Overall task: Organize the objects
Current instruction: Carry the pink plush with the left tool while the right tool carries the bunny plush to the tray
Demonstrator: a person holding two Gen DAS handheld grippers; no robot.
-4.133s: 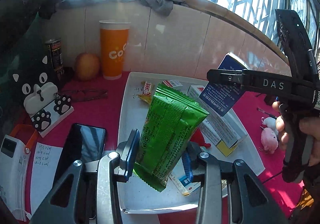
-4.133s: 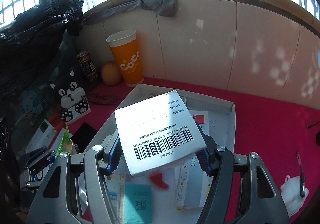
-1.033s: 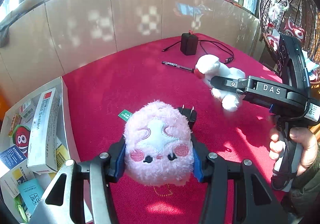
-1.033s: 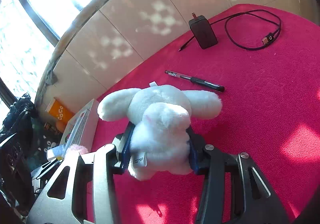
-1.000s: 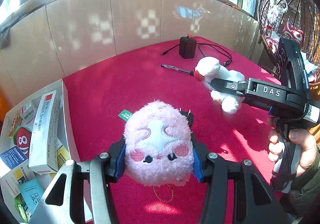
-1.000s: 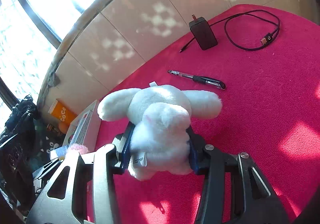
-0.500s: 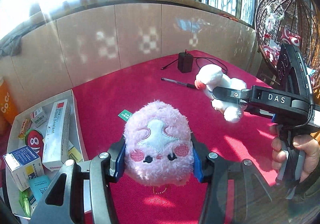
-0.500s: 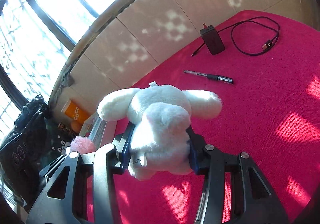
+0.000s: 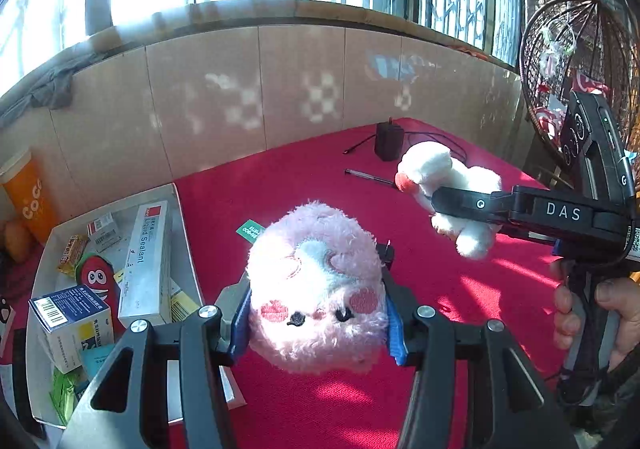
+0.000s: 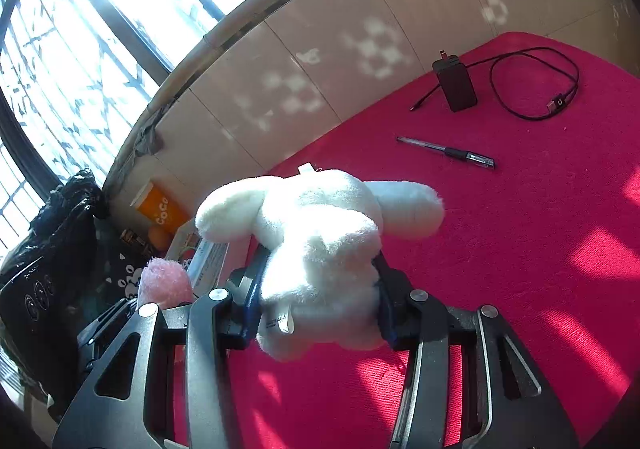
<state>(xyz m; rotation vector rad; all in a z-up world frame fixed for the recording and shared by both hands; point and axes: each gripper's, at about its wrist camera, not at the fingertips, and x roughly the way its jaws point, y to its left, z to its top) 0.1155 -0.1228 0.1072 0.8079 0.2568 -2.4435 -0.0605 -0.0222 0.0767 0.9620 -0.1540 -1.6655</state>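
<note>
Above the red cloth [image 9: 280, 177], beside the white tray [image 9: 182, 209], the left gripper [image 9: 318, 323] clamps the pink plush [image 9: 316, 301]. The right gripper [image 10: 318, 299] squeezes the white plush [image 10: 320, 245], held up near the pen [image 10: 446, 151].

A black charger [image 10: 455, 82] with its looped cable [image 10: 536, 85] sits by the wall at the red table's [image 10: 540, 217] far edge, a pen [image 10: 446, 153] lying near it.
</note>
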